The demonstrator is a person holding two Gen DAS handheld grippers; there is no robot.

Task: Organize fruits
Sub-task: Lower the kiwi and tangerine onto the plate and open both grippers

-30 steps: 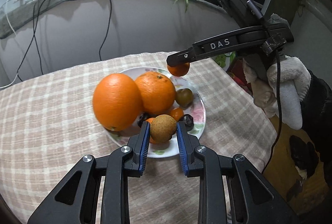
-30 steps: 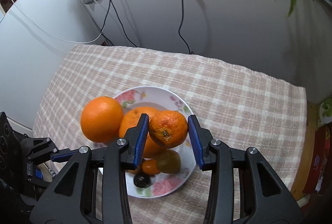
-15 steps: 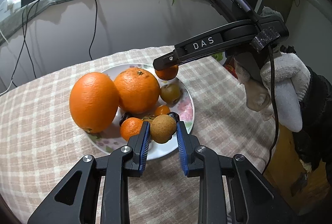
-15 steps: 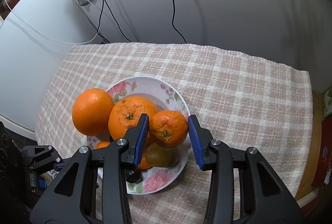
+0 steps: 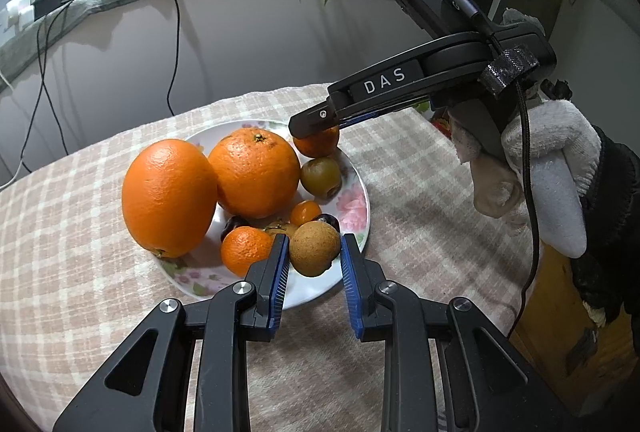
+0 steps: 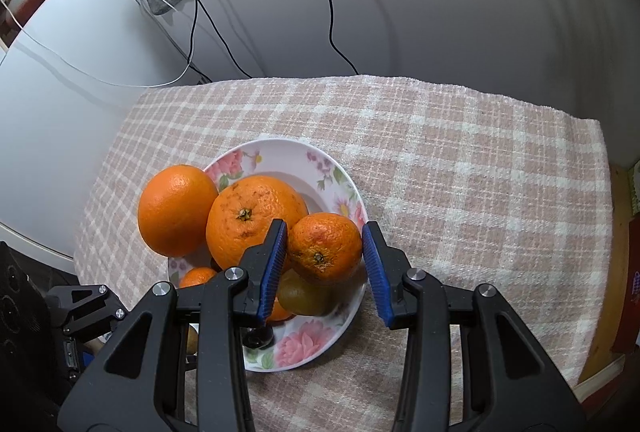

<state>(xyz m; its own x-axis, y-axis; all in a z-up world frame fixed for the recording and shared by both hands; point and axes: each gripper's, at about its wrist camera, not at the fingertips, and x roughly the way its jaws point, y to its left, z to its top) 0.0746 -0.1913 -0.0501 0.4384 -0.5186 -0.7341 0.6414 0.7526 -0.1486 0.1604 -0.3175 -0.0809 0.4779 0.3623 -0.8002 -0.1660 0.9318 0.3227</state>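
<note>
The left gripper (image 5: 312, 256) is clamping a small round brown fruit (image 5: 315, 248) between its blue pads above the near rim of the white flower-patterned plate (image 5: 358, 188). The right gripper (image 6: 325, 250) is clamping a small orange mandarin (image 6: 325, 248) above the plate's right side. Two large oranges (image 5: 256, 172), a greenish-brown fruit (image 5: 321, 176) and smaller fruits are sitting on the plate, on the checked pink tablecloth (image 6: 460, 172).
</note>
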